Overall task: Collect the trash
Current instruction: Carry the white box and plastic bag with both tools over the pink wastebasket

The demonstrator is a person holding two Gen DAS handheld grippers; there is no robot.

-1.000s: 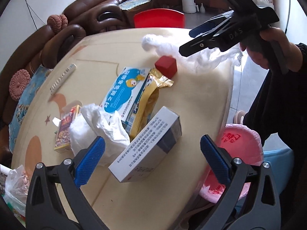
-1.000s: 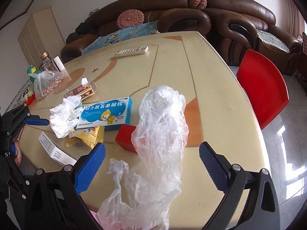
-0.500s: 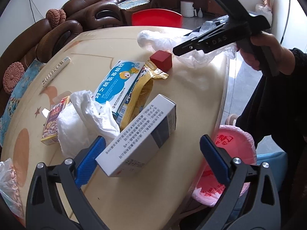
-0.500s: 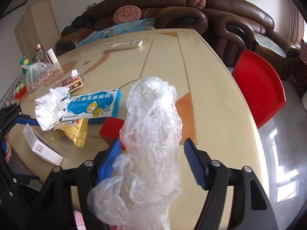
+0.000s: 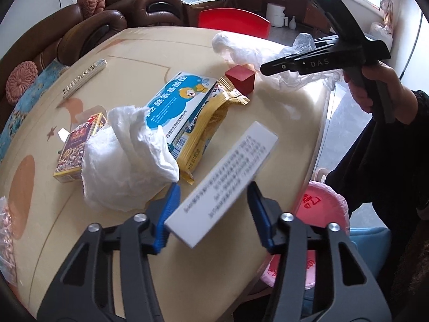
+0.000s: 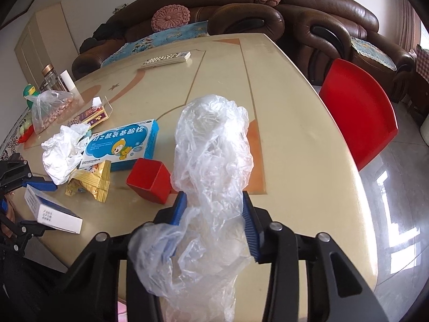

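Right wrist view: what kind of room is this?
Most likely a home living room: brown leather sofas line the wall behind a large cream table, with a TV remote lying on it.

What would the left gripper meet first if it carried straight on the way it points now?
The white box already lying between its closing jaws. Beyond that, probably the table, though depth is hard to judge. The left gripper points steeply down.

A home living room, by the look of it. Brown leather sofas with crocheted round cushions curving behind the cream inlaid surface. On that surface, a TV remote. Beside it, a red plastic chair on glossy floor tiles.
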